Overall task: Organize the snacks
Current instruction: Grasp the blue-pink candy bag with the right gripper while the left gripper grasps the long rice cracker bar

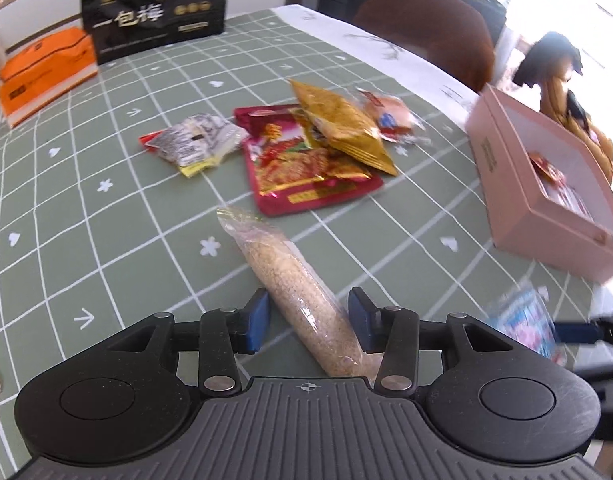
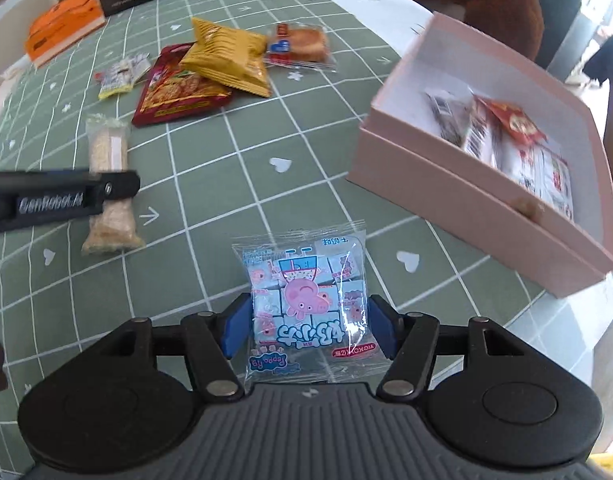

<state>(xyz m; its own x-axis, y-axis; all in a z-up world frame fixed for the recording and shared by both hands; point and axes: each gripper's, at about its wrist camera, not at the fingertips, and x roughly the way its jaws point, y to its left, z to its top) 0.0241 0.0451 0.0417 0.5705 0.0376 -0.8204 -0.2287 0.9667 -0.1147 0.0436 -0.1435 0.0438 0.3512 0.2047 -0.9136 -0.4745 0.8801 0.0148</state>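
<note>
My left gripper (image 1: 308,322) is open around a long clear packet of beige grain bar (image 1: 296,292) that lies on the green checked tablecloth; the right pad is at it, the left pad stands apart. The bar also shows in the right wrist view (image 2: 108,184). My right gripper (image 2: 308,326) is shut on a blue Peppa Pig candy packet (image 2: 306,304), just above the cloth. A pink box (image 2: 458,196) with several packets inside stands to the right. A pile lies beyond: a red packet (image 1: 306,168), a gold packet (image 1: 338,124), a bread packet (image 2: 300,46) and a small silver packet (image 1: 194,140).
A black gift bag (image 1: 154,4) and an orange box (image 1: 46,72) stand at the table's far left. A brown chair back (image 1: 430,36) is behind the far edge. The table's right edge runs just past the pink box.
</note>
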